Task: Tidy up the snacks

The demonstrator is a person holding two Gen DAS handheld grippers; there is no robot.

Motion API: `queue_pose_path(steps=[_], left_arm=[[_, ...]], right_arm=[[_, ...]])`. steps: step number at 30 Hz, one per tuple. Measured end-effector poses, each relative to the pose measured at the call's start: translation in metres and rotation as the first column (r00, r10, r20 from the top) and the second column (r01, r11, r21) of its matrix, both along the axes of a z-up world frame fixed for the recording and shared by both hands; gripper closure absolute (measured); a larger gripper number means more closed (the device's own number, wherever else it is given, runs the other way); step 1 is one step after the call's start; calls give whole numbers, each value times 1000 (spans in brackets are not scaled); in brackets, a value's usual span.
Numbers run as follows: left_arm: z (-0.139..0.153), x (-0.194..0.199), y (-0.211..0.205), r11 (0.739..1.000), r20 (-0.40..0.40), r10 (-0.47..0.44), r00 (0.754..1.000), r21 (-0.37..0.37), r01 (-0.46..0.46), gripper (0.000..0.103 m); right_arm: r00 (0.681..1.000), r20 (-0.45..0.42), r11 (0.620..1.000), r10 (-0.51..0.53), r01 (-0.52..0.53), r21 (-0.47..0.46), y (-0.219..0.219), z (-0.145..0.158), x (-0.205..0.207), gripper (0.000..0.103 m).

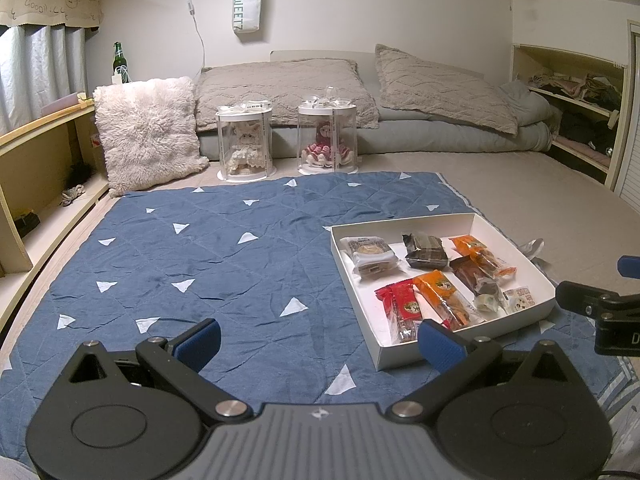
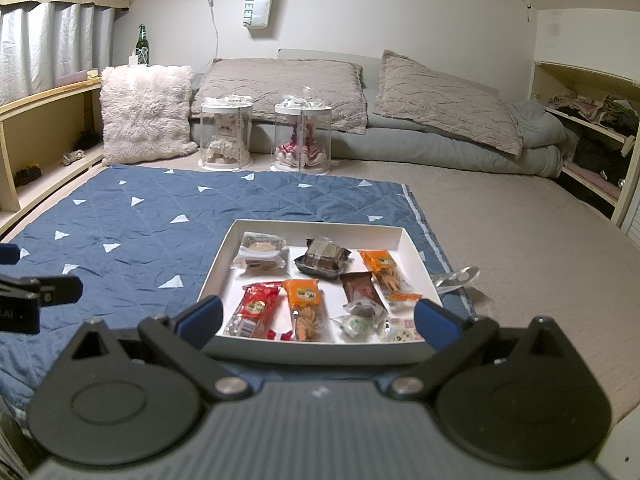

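Observation:
A shallow white box lies on the blue quilted mat and holds several wrapped snacks: a red packet, two orange packets, a brown packet, a dark cake, a pale round biscuit pack and small candies. My right gripper is open and empty, just before the box's near wall. My left gripper is open and empty over the mat, left of the box's near corner. A crumpled clear wrapper lies right of the box.
The blue mat covers the floor on the left; beige carpet lies on the right. Two clear doll cases, a fluffy cushion and bedding stand at the back. Low shelves run along both side walls.

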State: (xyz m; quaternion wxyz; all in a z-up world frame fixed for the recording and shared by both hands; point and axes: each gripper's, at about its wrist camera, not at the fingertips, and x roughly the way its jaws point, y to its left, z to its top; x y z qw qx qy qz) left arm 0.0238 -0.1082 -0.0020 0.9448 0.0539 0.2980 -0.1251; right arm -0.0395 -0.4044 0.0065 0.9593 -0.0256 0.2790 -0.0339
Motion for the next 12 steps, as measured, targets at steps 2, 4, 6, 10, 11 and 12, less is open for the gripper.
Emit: queue_pose_path(steps=[2, 4, 6, 10, 11, 12], left_arm=[[0, 0, 0, 1000, 0, 1, 1000, 0, -1, 0], [0, 0, 0, 1000, 0, 1, 1000, 0, -1, 0], [0, 0, 0, 1000, 0, 1, 1000, -1, -1, 0], [0, -1, -2, 1000, 0, 2, 1000, -3, -2, 0], [0, -1, -2, 1000, 1, 4, 1000, -3, -4, 0], [0, -1, -3, 1000, 1, 5, 1000, -2, -5, 0]], right_arm=[[1000, 0, 1000, 0, 0, 0, 0, 0, 0, 1], [1000, 0, 1000, -1, 1, 0, 0, 0, 0, 1], [1000, 0, 1000, -1, 1, 0, 1, 0, 0, 1], [1000, 0, 1000, -2, 2, 0, 1, 0, 0, 1], [1000, 0, 1000, -2, 2, 0, 1, 0, 0, 1], [1000, 0, 1000, -2, 2, 0, 1, 0, 0, 1]])
